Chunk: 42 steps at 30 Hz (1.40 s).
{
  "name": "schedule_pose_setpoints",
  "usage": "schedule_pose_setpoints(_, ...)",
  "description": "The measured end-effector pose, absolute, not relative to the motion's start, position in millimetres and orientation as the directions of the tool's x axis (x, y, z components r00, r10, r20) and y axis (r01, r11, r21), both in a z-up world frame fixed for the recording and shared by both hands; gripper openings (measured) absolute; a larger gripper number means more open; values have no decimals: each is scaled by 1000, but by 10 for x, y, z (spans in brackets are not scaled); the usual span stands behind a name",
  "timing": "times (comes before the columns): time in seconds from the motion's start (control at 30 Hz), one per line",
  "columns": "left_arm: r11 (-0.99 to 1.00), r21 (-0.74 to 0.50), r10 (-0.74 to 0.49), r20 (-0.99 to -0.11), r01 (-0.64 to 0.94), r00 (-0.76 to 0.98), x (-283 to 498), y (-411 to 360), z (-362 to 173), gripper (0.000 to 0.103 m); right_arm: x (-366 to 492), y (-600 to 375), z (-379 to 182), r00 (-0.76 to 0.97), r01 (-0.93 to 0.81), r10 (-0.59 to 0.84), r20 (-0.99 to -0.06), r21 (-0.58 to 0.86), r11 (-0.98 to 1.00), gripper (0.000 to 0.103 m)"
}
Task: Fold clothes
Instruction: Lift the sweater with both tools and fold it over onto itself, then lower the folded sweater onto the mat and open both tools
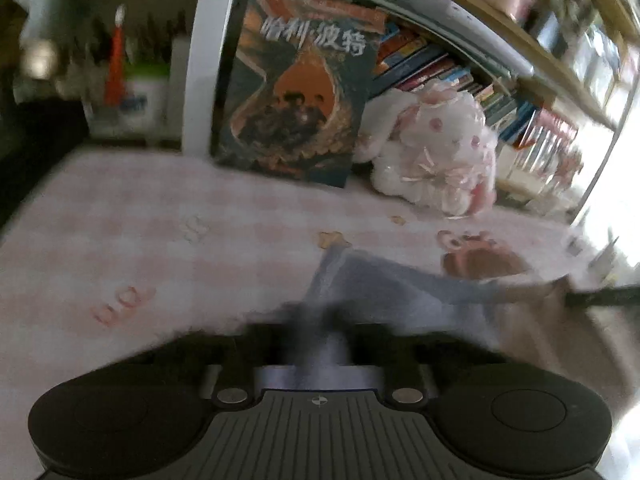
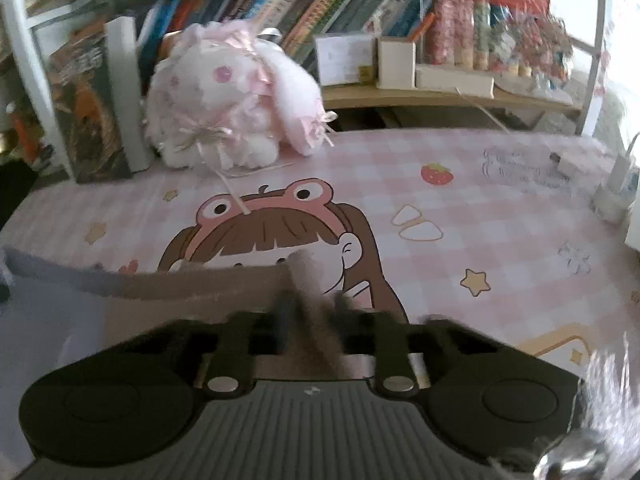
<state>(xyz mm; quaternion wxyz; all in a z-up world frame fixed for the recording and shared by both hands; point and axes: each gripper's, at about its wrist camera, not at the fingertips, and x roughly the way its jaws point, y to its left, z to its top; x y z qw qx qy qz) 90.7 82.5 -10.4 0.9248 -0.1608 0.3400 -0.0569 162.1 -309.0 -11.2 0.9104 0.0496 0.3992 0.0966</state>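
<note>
A garment with a grey-blue part (image 1: 384,284) and a brown-beige part (image 2: 192,288) is held stretched above the pink checked table mat (image 2: 460,208). My left gripper (image 1: 320,332) is shut on its grey-blue edge, and the cloth bunches between the fingers. My right gripper (image 2: 312,308) is shut on the brown edge, with a tuft of cloth sticking up between its fingers. In the left wrist view the garment runs right toward the dark tip of the other gripper (image 1: 600,296). The left wrist view is blurred by motion.
A pink and white plush toy (image 2: 232,100) sits at the back of the table beside an upright book (image 1: 296,92). Shelves of books (image 2: 320,4) stand behind. White chargers and cables (image 2: 612,184) lie at the right edge. A white frame post (image 1: 200,60) rises behind.
</note>
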Motion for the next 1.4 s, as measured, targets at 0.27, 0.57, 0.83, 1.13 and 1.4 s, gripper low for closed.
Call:
schedule_pose_setpoints(0.27,935,-343,-194,-707,-90,680,1033,965,-322,6,1776,-3466,-97,638,10,305,-707,403,915,5)
schedule_pose_setpoints(0.57,947,-292,-107,-675,-132,730,840,1009,-123,29,1646,-3264,-133,669,-56,206,-714,228,972,16)
schedule_pose_setpoints(0.83,928,-316,-63,-654,-197,754,232,1061,38,30,1105,-3224,-26,668,-162,179,-722,94,982,16)
schedule_pose_setpoints(1.13,904,-277,16,-739,-325,674,-131,690,-270,13,768,-3410,-191,604,-192,240,-760,154,969,15)
schedule_pose_setpoints(1.4,885,-155,178,-758,-439,627,-56,491,-265,20,993,-3695,-265,534,-223,342,-773,261,939,1)
